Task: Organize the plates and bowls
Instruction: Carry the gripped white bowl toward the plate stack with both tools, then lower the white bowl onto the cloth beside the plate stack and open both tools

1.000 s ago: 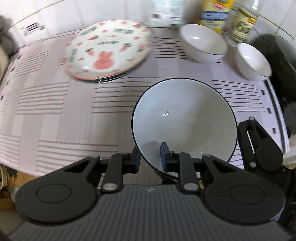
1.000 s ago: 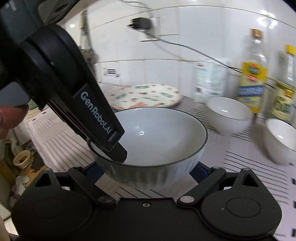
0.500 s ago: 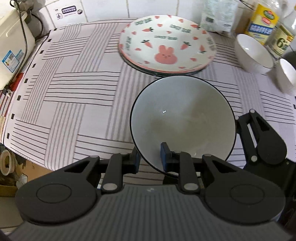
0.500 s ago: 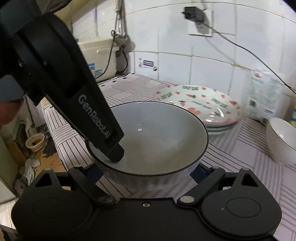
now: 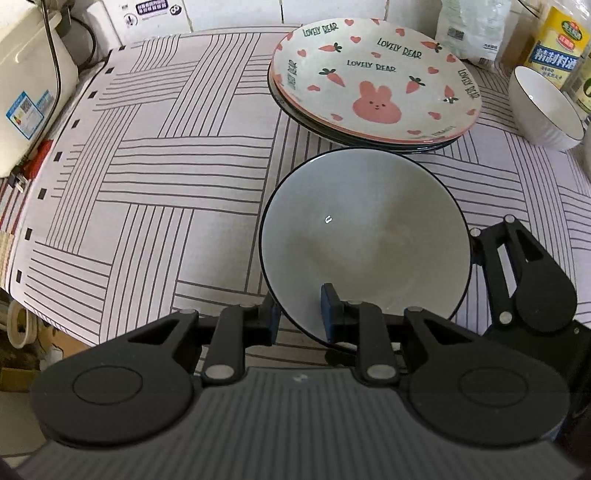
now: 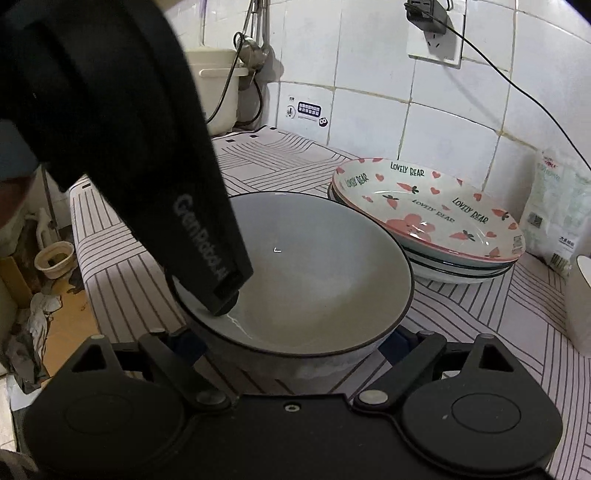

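Observation:
A grey bowl with a dark rim (image 5: pixel 364 236) is held above the striped cloth. My left gripper (image 5: pixel 301 314) is shut on its near rim, one finger inside and one outside. My right gripper (image 6: pixel 291 343) is spread wide around the same bowl (image 6: pixel 317 280) from the other side, its fingertips hidden under the bowl's wall. The left gripper's finger (image 6: pixel 207 236) shows inside the bowl in the right wrist view. A stack of plates topped by a rabbit-and-carrot plate (image 5: pixel 375 79) lies just beyond the bowl; it also shows in the right wrist view (image 6: pixel 432 210).
A white bowl (image 5: pixel 543 107) stands at the far right, by bottles (image 5: pixel 559 40) and a white bag (image 5: pixel 472 29) against the tiled wall. A cream appliance (image 5: pixel 26 74) with a cord sits at the left. The counter's left edge (image 5: pixel 22 236) drops to the floor.
Both grippers have carried the grey bowl leftward along the counter. The plate stack now lies directly behind the bowl, and the white bowls have shifted toward the right edge of view.

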The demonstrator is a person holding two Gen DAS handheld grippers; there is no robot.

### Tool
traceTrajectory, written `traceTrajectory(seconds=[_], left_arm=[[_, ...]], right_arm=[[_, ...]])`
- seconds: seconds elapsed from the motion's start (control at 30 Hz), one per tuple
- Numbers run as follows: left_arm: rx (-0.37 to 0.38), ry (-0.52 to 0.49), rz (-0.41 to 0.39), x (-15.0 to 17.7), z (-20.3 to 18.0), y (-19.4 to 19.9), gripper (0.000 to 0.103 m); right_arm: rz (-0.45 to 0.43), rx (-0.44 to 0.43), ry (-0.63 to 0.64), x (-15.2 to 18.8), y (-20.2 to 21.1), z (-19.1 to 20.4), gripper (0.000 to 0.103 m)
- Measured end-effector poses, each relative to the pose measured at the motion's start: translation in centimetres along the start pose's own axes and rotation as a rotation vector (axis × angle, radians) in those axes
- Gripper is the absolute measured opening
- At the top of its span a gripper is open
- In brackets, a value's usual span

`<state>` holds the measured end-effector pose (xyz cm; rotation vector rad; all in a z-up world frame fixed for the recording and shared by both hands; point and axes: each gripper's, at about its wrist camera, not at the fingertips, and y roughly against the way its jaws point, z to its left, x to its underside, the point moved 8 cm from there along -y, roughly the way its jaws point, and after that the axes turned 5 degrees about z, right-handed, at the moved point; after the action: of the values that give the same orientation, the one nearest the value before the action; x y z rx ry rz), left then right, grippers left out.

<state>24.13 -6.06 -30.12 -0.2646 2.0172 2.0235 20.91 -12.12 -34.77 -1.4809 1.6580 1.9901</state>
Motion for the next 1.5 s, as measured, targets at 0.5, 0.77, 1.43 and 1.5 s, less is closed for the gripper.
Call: traceTrajectory(seconds=[0.5,0.77,1.43,1.5], left_arm=[[-0.01,0.064,0.079,-0.2,0.7,2.5,0.043],[-0.048,0.028,0.019,-1.3,-0.5,6.6,0.049],[0.061,-0.16,-0.075,-6.5,-12.4,12.1,0.063],[0.085,-0.17,-0.082,-7.4,-13.9,11.7,0.064]], right_arm=[[0.062,-0.015,-0.105,0.8,4.5,-2.2,0.096],[0.0,0.025,-0.241,0.7,10.1,-7.2,0.096],[-0.096,0.258,-0.356,1.0,20.2,-16.3,0.096],[-0.106,0.263,-0.407,1.2,20.4,-17.4,0.096]])
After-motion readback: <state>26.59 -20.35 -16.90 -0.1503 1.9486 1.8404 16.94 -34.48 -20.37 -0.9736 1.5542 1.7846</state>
